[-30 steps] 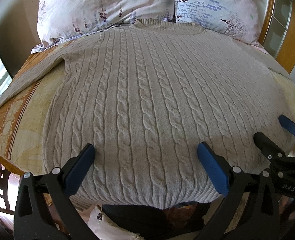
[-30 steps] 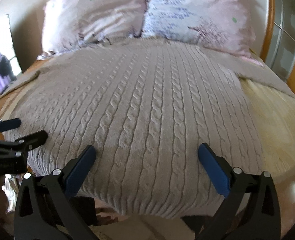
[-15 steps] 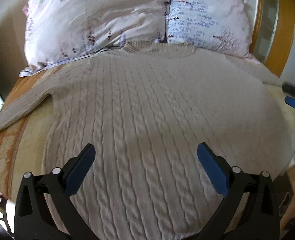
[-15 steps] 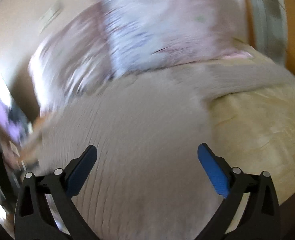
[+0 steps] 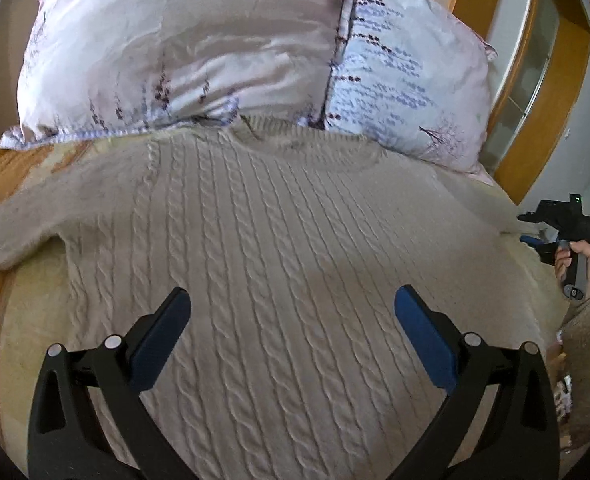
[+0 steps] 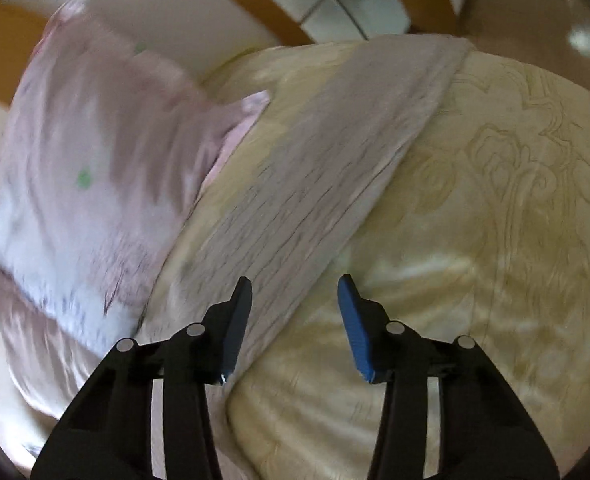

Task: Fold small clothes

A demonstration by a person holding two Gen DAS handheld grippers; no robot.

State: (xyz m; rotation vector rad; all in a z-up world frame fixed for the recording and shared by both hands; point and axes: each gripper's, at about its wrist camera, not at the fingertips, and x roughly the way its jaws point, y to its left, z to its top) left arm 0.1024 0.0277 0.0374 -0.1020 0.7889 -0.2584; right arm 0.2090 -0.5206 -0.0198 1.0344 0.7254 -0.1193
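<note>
My left gripper [image 5: 291,320] hangs spread wide over the cable-knit sweater [image 5: 279,248], which lies flat across the middle of the frame, collar at the pillows [image 5: 199,52] up top. My right gripper [image 6: 295,298] is parted, empty, above a sleeve [image 6: 315,168] running diagonally toward the upper right over the yellow bedspread [image 6: 495,220].

No readable text, labels, brands or numbers in either wrist view.

— What do we have beneath us?
— A bed [image 5: 23,344] with a yellow patterned cover; our cable-knit sweater [image 5: 295,264] lies spread flat on it, two pillows [image 5: 183,48] at its head.
</note>
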